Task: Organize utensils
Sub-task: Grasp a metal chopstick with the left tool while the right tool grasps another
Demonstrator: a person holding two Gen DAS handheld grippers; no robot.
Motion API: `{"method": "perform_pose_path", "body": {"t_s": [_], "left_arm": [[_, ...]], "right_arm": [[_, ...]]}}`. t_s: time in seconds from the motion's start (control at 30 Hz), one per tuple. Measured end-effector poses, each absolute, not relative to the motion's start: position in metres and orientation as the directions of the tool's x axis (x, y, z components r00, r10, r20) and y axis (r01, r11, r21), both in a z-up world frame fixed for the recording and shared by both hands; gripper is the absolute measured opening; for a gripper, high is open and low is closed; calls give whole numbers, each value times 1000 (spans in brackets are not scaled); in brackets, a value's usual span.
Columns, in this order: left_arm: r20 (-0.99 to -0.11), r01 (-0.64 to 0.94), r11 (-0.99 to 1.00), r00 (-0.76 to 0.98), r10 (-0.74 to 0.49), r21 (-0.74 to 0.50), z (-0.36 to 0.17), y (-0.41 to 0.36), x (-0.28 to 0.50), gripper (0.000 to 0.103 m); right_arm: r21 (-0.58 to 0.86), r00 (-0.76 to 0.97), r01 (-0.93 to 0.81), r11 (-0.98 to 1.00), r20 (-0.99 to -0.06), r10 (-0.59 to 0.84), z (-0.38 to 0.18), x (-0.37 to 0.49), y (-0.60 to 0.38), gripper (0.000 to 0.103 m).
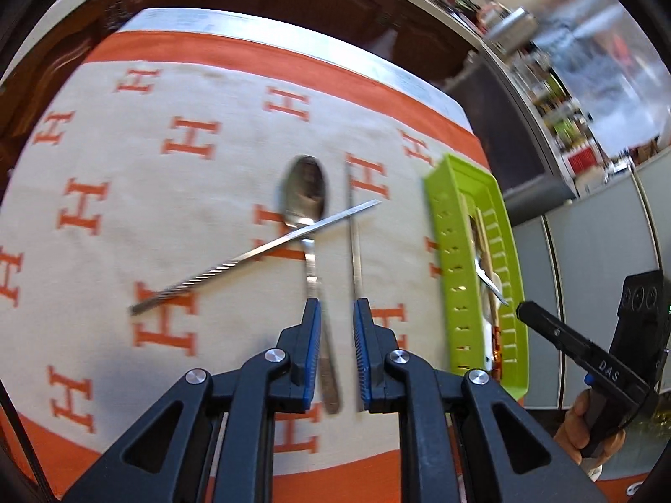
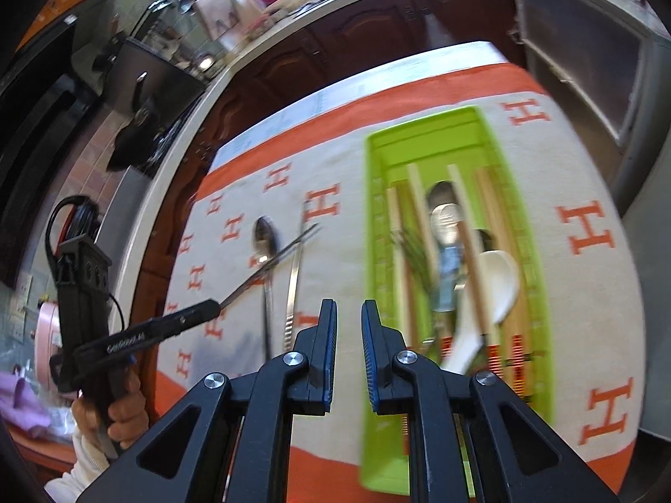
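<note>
The left tool (image 1: 337,306) is hovering low over the desk (image 1: 126,218) with its jaws apart and nothing between them; the handle of a metal spoon (image 1: 308,205) is lying under the gap, near the left finger, and a straight metal chopstick (image 1: 355,247) is running along beside the right finger. The right tool (image 2: 349,308) is likewise standing apart and empty, poised over the cloth between the loose pieces and the green tray (image 2: 373,226).

Farther out, a second metal chopstick (image 1: 256,253) is lying slantwise across the spoon's neck. These three pieces are resting on the patterned cloth toward the middle of the desk, just left of the tray, which is sitting by the right edge.

Inside the tray, wooden chopsticks (image 2: 469,247), a white ceramic spoon (image 2: 490,293) and another metal spoon (image 2: 444,218) are already lying, blurred. Most of the sorting looks done; judging by what is loose, the spoon and two metal chopsticks are still waiting to go in.
</note>
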State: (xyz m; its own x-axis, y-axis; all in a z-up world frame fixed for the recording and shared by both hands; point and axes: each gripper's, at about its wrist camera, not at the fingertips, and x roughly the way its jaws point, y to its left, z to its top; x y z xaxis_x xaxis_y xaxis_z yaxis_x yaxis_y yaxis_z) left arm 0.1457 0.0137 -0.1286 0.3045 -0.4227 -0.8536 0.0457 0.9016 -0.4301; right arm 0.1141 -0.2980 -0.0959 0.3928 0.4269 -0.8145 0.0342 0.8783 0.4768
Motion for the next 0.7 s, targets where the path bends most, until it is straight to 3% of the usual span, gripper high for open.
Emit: {"method": "perform_pose_path", "body": {"t_s": [0.2,0.33,0.6,0.7], "left_arm": [[-866,88,923,323,-383,-375,-131,30,151,15],[-894,166,946,316,-317,-277,-143,28,160,23],[-934,308,943,284,-218,-127,-173,12,178,26],[-937,357,928,278,-211,-104,-175,4,183,33]], "right_arm": [[480,325,-18,877,-827,459,-100,127,-253,12],[471,284,-35,881,-841,461,-110,139,-230,12],[449,221,-26,893,-869,443,-138,163,-202,12],[436,204,-29,900,-879,432,-146,169,-196,12]]}}
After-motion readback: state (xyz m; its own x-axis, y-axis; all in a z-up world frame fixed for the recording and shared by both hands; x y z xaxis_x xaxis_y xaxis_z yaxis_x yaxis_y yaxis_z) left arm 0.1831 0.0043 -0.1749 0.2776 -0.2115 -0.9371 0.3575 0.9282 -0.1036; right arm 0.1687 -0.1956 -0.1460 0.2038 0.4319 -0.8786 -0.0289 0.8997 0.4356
